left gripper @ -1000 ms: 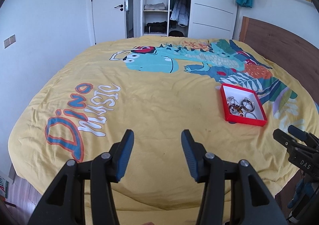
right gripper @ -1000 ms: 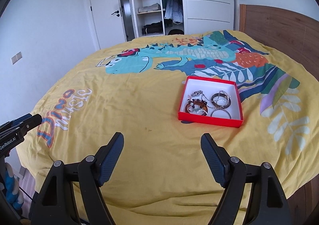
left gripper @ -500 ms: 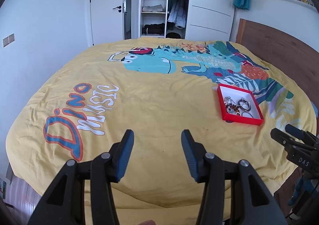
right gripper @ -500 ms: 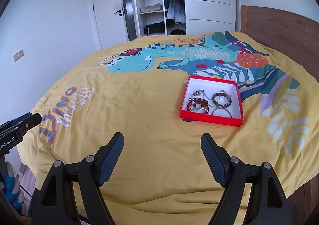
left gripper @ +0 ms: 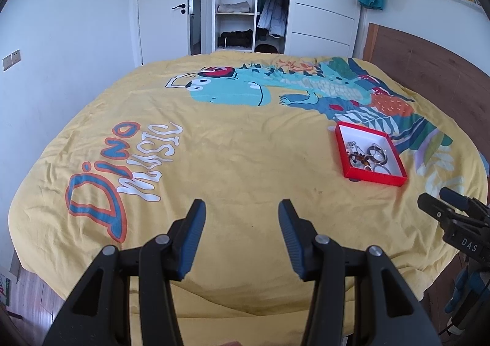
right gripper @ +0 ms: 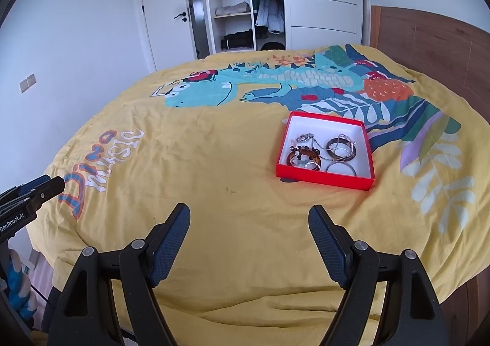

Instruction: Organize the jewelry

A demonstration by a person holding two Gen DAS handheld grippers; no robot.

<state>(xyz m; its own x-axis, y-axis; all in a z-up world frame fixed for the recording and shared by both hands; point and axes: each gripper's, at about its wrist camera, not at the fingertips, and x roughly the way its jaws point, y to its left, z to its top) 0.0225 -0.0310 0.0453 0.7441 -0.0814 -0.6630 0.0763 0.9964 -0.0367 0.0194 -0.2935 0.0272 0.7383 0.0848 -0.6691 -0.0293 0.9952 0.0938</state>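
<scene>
With both the left gripper (left gripper: 241, 237) and the right gripper (right gripper: 248, 243) spread and empty, the shallow red cardboard box (right gripper: 324, 178) of tangled bracelets and chains (right gripper: 321, 151) on the yellow dinosaur-print bed (right gripper: 214, 168) is best approached from above, one piece being singled out.

Red jewelry box (right gripper: 325, 176) lying open on the yellow bed cover

Shallow, square, white inside, it sits flat at the edge of the leaf print. A tangle of jewelry (right gripper: 321, 151) fills its near half: a brown bangle, silver bangles, a chain, dark beads.
</scene>
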